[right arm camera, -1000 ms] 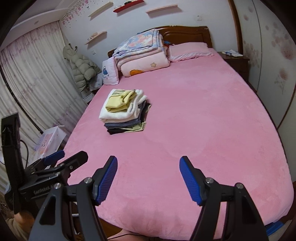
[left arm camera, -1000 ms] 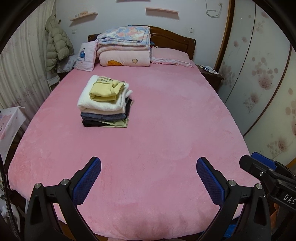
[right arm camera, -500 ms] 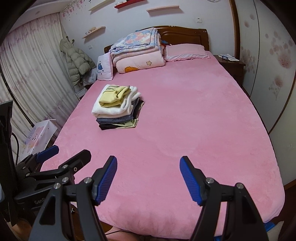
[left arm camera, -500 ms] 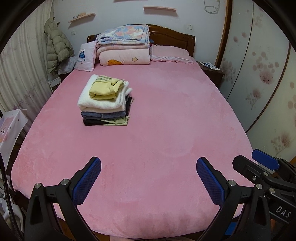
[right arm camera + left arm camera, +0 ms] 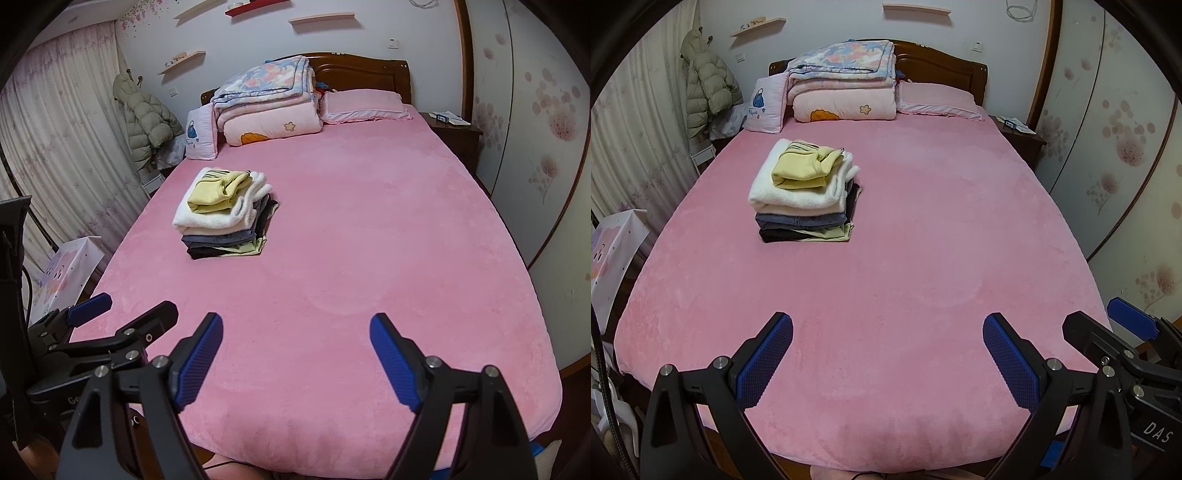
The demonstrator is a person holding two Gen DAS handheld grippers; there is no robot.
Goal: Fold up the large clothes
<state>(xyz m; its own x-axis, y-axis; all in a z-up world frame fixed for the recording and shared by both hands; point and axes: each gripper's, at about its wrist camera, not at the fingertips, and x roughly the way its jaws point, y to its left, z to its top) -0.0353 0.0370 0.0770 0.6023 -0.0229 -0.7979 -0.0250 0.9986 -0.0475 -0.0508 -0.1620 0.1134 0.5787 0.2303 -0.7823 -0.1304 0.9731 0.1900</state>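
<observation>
Here both the left gripper point(image 5: 886, 354) and the right gripper point(image 5: 297, 354) hover at the foot of the bed point(image 5: 923, 229), fingers wide apart and holding nothing. The stack of folded clothes point(image 5: 805, 195) lies well ahead and to the left of both, so the left gripper seems nearer. No unfolded garment shows.

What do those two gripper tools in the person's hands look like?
Both match: the left gripper and right gripper have black angular frames with silver bolts, and each finger carries a blue, finely ribbed pad. White lettering reading "DAS" marks the right gripper's body. No sleeves show.
</observation>
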